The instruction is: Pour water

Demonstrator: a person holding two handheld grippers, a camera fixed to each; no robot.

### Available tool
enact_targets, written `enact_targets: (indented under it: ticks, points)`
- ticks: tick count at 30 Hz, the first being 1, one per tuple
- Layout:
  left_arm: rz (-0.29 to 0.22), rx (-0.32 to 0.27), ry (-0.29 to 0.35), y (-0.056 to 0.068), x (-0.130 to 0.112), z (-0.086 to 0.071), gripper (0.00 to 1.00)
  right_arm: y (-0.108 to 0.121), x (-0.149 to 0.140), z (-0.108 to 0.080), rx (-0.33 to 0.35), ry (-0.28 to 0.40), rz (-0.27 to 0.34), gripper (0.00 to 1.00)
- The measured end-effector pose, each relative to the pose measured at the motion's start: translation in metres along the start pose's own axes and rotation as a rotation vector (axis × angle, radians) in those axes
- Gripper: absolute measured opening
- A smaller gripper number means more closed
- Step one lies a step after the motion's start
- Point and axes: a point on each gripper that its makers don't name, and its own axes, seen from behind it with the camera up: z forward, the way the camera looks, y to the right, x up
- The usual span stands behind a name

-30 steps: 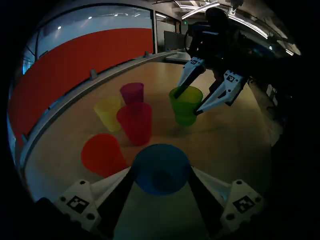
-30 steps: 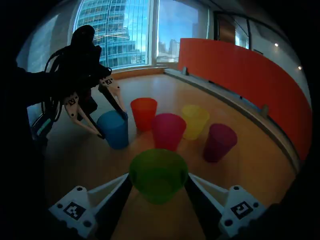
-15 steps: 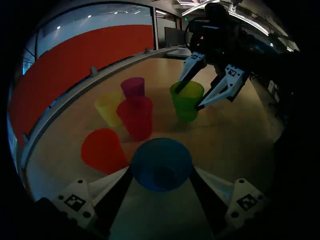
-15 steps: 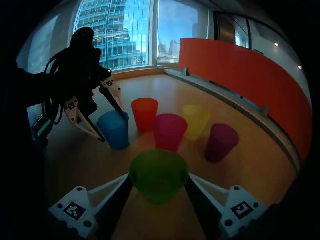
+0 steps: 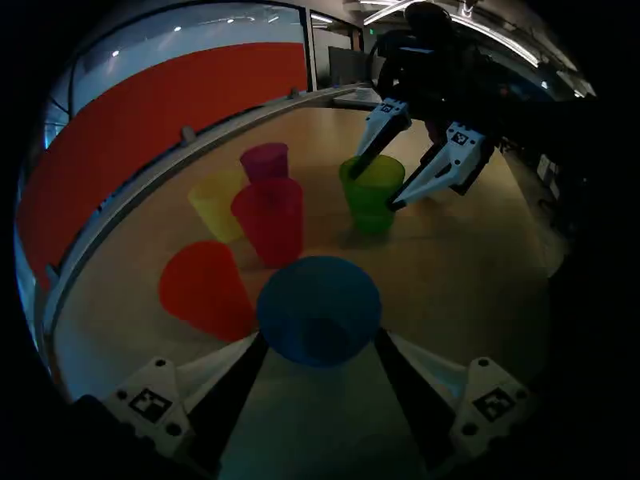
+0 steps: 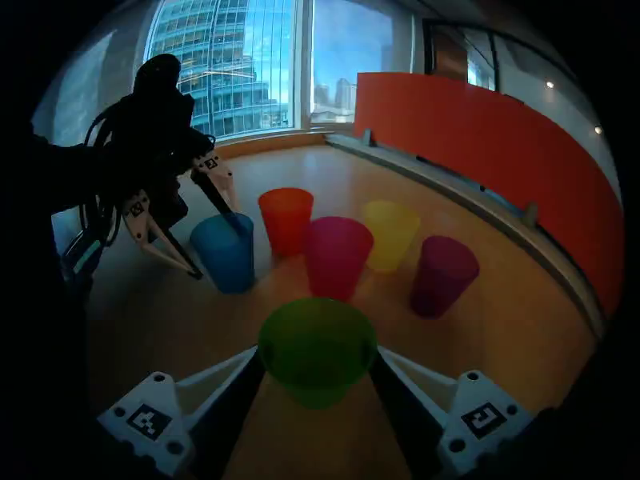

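Note:
A blue cup (image 5: 318,308) stands upright between the fingers of my left gripper (image 5: 318,340), which is shut on its sides. My right gripper (image 6: 317,352) is shut on a green cup (image 6: 318,340), also upright. In the left gripper view the right gripper (image 5: 372,190) grips the green cup (image 5: 370,200) across the wooden table (image 5: 456,272). In the right gripper view the left gripper (image 6: 216,245) holds the blue cup (image 6: 225,256) at the left. Whether either cup holds water cannot be told.
Several other cups stand between the two held ones: orange (image 6: 286,218), pink (image 6: 336,256), yellow (image 6: 390,234) and purple (image 6: 442,274). A red partition (image 6: 496,152) runs along the table's far side. A person's dark arms (image 6: 72,176) hold the grippers.
The blue cup sits a little higher and larger in the left gripper view. In the right gripper view the left gripper and blue cup have edged upward. Both grips are unchanged.

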Motion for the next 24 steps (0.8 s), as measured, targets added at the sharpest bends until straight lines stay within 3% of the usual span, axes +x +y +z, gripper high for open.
enact_targets:
  ticks: [24]
  points:
    - [-0.003, 0.033, -0.013, 0.0013, -0.0074, -0.0093, 0.98, 0.0020, -0.0084, -0.0069, -0.030, 0.008, 0.015, 0.94]
